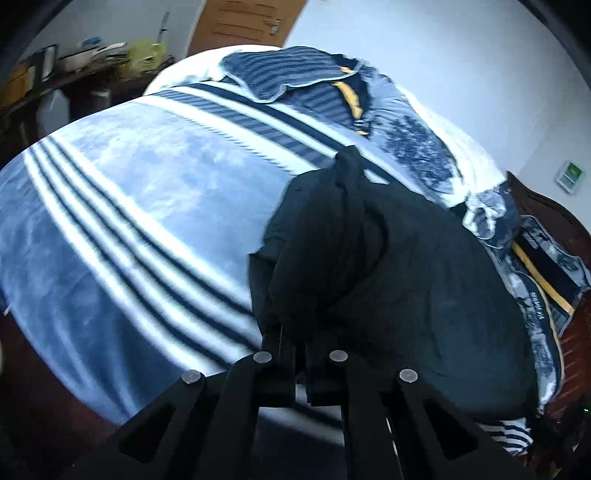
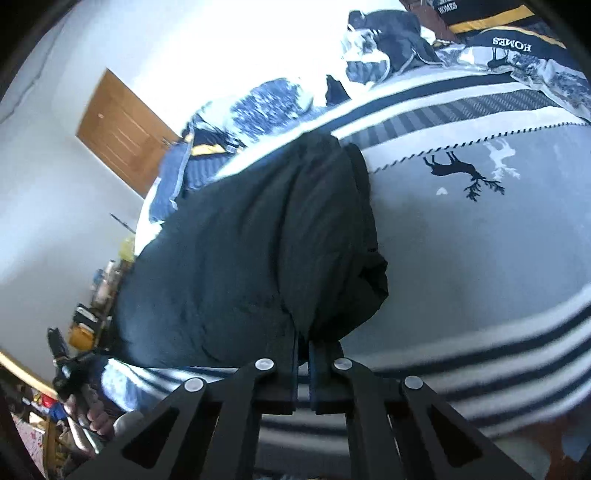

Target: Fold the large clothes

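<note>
A large black garment [image 1: 388, 266] lies bunched on a blue and white striped blanket [image 1: 129, 206] on a bed. My left gripper [image 1: 300, 343] is shut on a near edge of the garment, which rises in folds just beyond the fingers. In the right wrist view the same black garment [image 2: 251, 251] spreads to the left, and my right gripper [image 2: 303, 350] is shut on its near edge. The blanket [image 2: 480, 258] there shows a deer pattern. The pinched cloth hides both sets of fingertips.
A crumpled blue patterned duvet [image 1: 424, 140] lies along the far side of the bed. A wooden door [image 1: 243, 22] and a cluttered side table [image 1: 81, 62] stand beyond the bed. A dark wooden headboard [image 1: 554, 218] is at right. My other hand and gripper handle [image 2: 81, 387] show at lower left.
</note>
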Motion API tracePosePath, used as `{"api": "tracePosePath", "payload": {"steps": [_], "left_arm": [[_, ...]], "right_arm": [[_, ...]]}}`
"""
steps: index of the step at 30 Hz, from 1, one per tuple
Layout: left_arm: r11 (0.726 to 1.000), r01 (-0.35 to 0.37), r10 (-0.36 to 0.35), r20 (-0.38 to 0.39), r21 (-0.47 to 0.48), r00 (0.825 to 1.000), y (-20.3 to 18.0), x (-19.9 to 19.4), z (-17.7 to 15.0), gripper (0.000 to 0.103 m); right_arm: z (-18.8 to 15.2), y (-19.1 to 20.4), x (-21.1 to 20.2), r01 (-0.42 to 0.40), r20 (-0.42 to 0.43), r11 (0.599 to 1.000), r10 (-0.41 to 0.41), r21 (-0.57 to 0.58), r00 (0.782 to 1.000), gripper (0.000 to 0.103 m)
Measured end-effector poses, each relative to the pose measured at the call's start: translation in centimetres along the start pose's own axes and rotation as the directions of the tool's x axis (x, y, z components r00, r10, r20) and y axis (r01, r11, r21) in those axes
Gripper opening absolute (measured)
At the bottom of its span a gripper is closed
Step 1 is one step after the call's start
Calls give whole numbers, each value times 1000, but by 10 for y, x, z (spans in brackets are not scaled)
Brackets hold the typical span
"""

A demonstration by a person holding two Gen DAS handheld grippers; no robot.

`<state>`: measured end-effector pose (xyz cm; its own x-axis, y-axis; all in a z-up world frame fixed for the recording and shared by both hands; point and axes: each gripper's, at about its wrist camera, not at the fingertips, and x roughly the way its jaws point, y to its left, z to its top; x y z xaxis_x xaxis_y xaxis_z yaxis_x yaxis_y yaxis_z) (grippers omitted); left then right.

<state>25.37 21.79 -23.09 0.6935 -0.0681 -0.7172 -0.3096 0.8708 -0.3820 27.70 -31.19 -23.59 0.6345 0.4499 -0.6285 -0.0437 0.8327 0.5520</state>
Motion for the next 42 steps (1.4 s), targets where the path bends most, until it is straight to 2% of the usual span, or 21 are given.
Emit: {"api": "tracePosePath", "payload": {"steps": [2, 4, 6, 7, 9, 10, 11, 12, 13, 14, 16, 18, 20, 26, 30, 33, 36, 37, 42], "left_arm": [[1000, -29, 29, -12, 10, 1000, 1, 3, -5, 4], [993, -91, 89, 25, 80, 996, -13, 5, -7, 8], [984, -137, 135, 23, 113, 991, -20, 10, -9, 9], [981, -149, 148, 17, 124, 989, -23, 14, -10, 12], [974, -177, 178, 6, 141, 984, -26, 17, -11, 27], [974, -178, 180, 2, 141, 984, -25, 17, -11, 42], [975, -177, 177, 7, 132, 984, -25, 15, -10, 53], [977, -172, 171, 18, 122, 985, -24, 13, -8, 57], [979, -170, 167, 35, 110, 985, -23, 8, -7, 62], [980, -175, 170, 50, 99, 984, -23, 5, -7, 67], [976, -199, 193, 69, 86, 979, -22, -1, -9, 69], [972, -208, 201, 75, 105, 977, -27, -3, -12, 70], [965, -226, 217, 76, 136, 973, -34, -2, -16, 77], [946, -244, 235, 69, 212, 970, -51, 2, -22, 78], [953, -204, 196, 60, 222, 979, -56, -1, -22, 78], [960, -159, 155, 35, 232, 987, -60, -8, -16, 78], [969, -133, 130, 30, 209, 991, -62, -13, 0, 80], [972, -125, 123, 23, 200, 992, -63, -13, 9, 81], [983, -67, 60, 47, 168, 997, -73, -2, 63, 82]], "right_arm": [[-5, 3, -1, 3, -18, 1000, -3, -7, 1000, 4], [-6, 5, 16, 77, -72, 997, -79, -25, 994, 8], [-7, 0, 28, 97, -116, 995, -97, -6, 989, 9], [-6, -1, 32, 120, -127, 993, -119, 1, 985, 9], [-6, -2, 30, 125, -119, 992, -123, 7, 985, 11], [-7, -4, 28, 125, -110, 992, -123, 13, 986, 13], [-8, -5, 23, 128, -96, 992, -125, 21, 988, 18], [-7, -6, 18, 131, -78, 991, -128, 33, 989, 22], [-6, -9, 14, 127, -58, 991, -124, 45, 991, 31], [-5, -11, 8, 117, -32, 991, -115, 63, 993, 47], [-3, -14, -4, 120, 23, 989, -123, 83, 992, 69], [-1, -15, -11, 105, 48, 991, -109, 87, 993, 70], [-1, -15, -11, 105, 47, 991, -110, 88, 993, 71], [-3, -14, -2, 124, 20, 988, -126, 89, 992, 72], [-3, -14, -5, 136, 42, 986, -140, 95, 989, 73], [-2, -11, -15, 190, 94, 979, -197, 77, 976, 73], [2, -10, -28, 210, 160, 975, -220, 75, 962, 79], [8, -8, -29, 223, 152, 973, -230, 63, 961, 80], [52, 15, -19, 129, 71, 990, -125, -50, 990, 80]]}}
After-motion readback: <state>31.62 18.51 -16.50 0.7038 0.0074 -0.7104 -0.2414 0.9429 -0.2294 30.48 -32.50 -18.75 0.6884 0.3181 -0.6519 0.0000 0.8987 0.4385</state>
